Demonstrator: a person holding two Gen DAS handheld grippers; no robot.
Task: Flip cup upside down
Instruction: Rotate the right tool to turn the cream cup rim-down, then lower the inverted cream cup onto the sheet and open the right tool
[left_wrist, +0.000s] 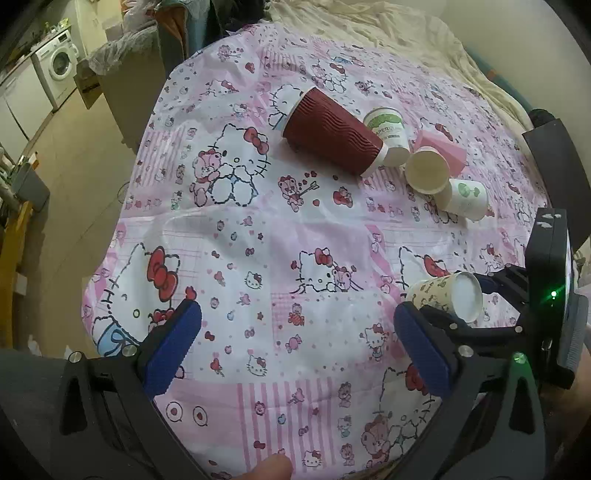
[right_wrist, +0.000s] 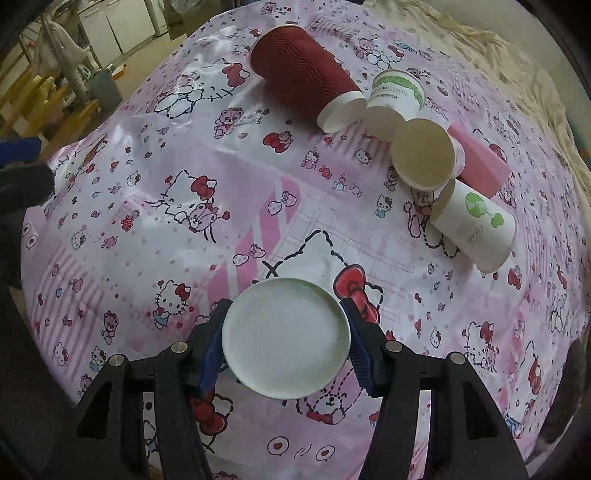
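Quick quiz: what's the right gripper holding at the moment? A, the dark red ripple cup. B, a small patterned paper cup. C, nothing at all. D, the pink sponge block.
B: the right gripper is shut on the small patterned paper cup, its white base facing the camera, while the dark red ripple cup lies on the tablecloth.

A pink Hello Kitty tablecloth (left_wrist: 258, 229) is covering the surface — lying on it are a dark red ripple cup (left_wrist: 332, 131) on its side, three white paper cups (right_wrist: 397, 98) tumbled together, and a pink block (right_wrist: 480, 158).
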